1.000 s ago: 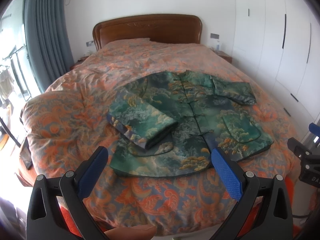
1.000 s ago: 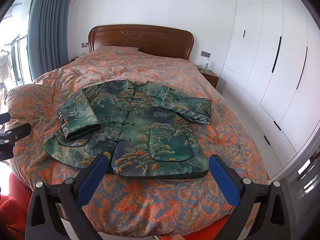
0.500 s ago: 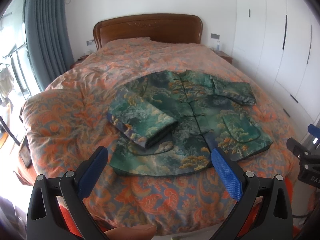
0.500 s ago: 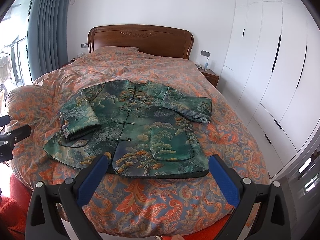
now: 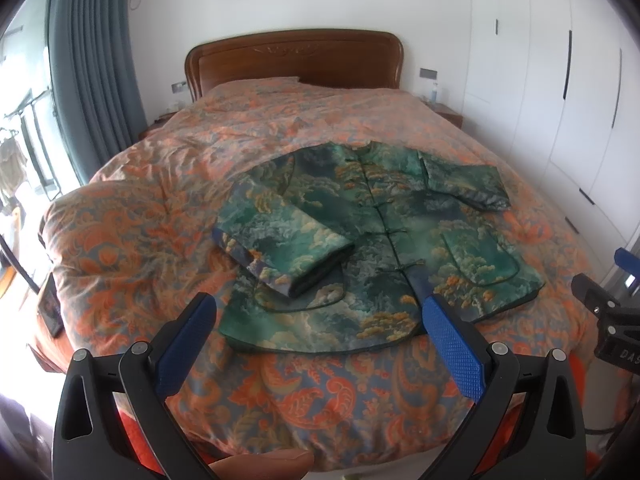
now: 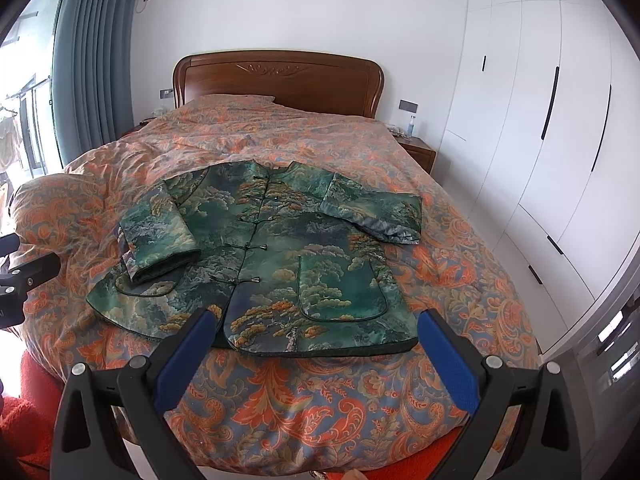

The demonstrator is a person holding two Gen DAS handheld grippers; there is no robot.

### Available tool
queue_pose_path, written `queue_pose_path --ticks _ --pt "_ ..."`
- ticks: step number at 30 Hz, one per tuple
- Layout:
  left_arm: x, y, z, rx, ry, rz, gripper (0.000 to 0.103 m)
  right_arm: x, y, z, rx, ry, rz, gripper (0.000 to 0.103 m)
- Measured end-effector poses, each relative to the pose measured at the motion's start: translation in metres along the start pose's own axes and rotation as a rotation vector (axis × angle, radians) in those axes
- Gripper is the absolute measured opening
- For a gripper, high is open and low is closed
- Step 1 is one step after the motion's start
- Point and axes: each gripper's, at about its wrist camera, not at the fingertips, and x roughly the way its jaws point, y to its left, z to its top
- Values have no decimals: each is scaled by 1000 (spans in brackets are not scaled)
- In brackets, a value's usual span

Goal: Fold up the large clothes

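1. Left gripper (image 5: pixel 318 316) hovers off the near edge of the bed (image 5: pixel 132 248), level, fingers (image 5: pixel 450 340) wide apart, nothing between them. A fingertip (image 5: pixel 264 465) shows at the bottom of its view.
2. Right gripper (image 6: pixel 318 330) has the same pose just to the right, fingers (image 6: pixel 446 354) spread, empty too.
3. Jacket (image 6: pixel 280 256) lies face up on the near half of the bed, buttoned, hem toward the grippers. Its left sleeve (image 6: pixel 160 240) is folded over the body; the right sleeve (image 6: pixel 376 212) sticks out sideways.
4. Room: orange paisley quilt (image 6: pixel 320 400), wooden headboard (image 6: pixel 276 80) at the far end, white wardrobe (image 6: pixel 540 120) on the right, grey curtain (image 6: pixel 92 60) on the left.
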Motion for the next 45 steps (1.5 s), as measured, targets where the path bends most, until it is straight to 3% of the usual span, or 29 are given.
queue_pose_path --ticks 45 --pt "-1 -3 -1 -6 4 -10 103 2 4 0 -2 8 6 103"
